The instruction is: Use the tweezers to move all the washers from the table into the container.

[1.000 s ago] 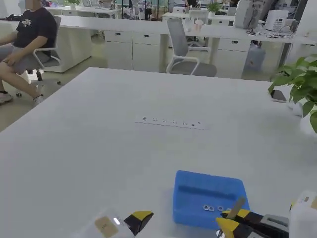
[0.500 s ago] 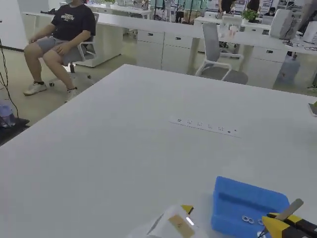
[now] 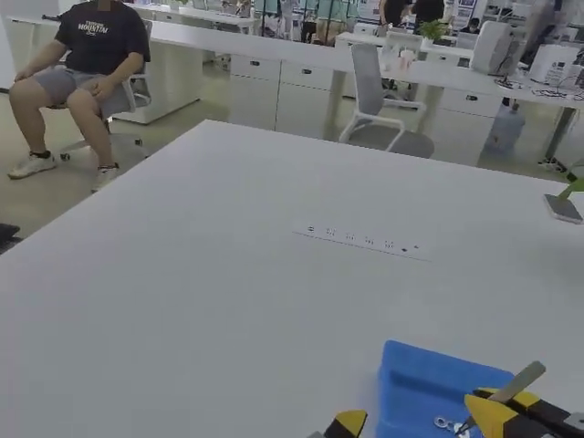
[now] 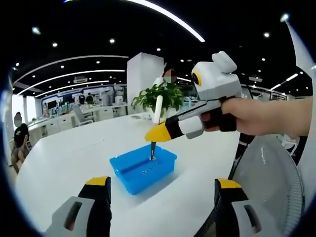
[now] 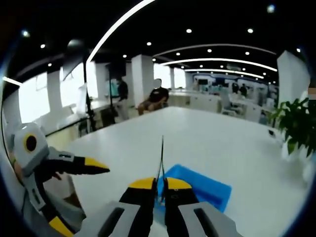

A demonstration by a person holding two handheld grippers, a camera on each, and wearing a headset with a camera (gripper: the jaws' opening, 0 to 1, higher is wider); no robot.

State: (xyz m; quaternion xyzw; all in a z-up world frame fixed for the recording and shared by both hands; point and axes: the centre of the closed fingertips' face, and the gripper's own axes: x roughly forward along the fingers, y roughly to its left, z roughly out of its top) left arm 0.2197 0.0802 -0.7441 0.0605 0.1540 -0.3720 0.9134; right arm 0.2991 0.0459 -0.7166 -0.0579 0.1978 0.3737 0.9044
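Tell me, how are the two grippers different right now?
The left gripper has its fingers spread wide with nothing between them. The right gripper has its fingers pressed together on the tweezers. The right gripper also points the tweezers down into the blue container, while the left gripper sits back from the container. Both have yellow fingertips.

Broad white table [image 3: 182,292] bearing blue container [image 3: 420,374], socket strip [image 3: 360,242], phone [image 3: 563,208].
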